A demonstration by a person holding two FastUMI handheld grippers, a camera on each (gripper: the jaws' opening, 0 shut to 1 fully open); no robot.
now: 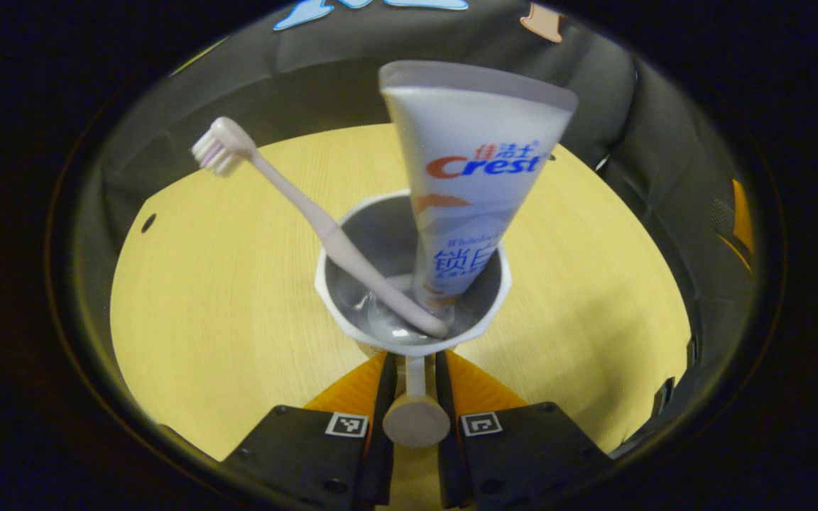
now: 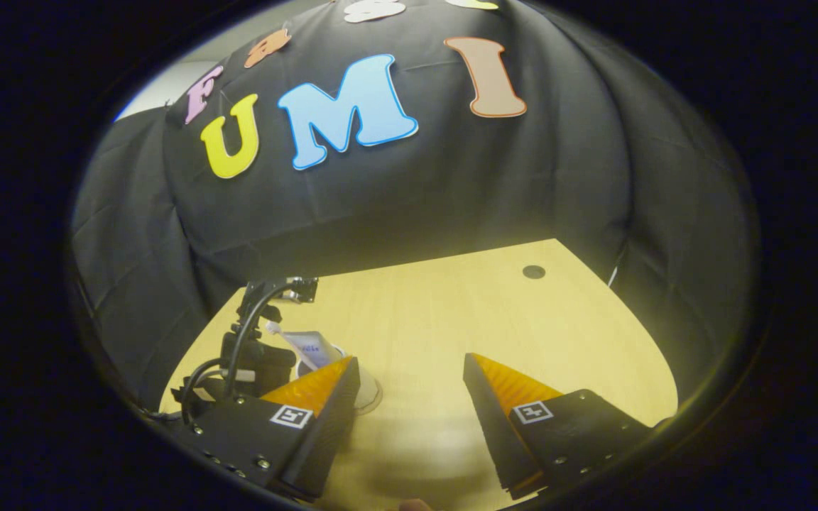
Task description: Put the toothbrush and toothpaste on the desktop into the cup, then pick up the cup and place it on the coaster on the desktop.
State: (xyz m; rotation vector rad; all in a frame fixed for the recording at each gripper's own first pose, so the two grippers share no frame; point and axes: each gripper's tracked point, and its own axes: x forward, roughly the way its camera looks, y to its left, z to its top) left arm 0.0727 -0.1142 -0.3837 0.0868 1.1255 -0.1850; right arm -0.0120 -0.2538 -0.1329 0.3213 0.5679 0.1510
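Note:
A white cup [image 1: 332,312] with an angular rim holds the pale toothbrush [image 1: 295,202], which leans left with its bristles up, and the white toothpaste tube [image 1: 476,191], standing cap down. My left gripper [image 1: 416,358] is shut on the cup's thin handle [image 1: 416,419], which ends in a round knob. In the right gripper view my right gripper [image 2: 409,380] stands open over the wooden desktop [image 2: 451,312] with nothing between its fingers. To its left I see the toothpaste tube [image 2: 309,348] in the cup. A pale round edge [image 2: 373,397] shows under the cup; I cannot tell if it is the coaster.
The left gripper's black body and cables [image 2: 249,355] sit at the left of the right gripper view. Black cloth walls the desk at the back and sides. Small dark holes [image 2: 533,272] [image 1: 148,223] mark the desktop.

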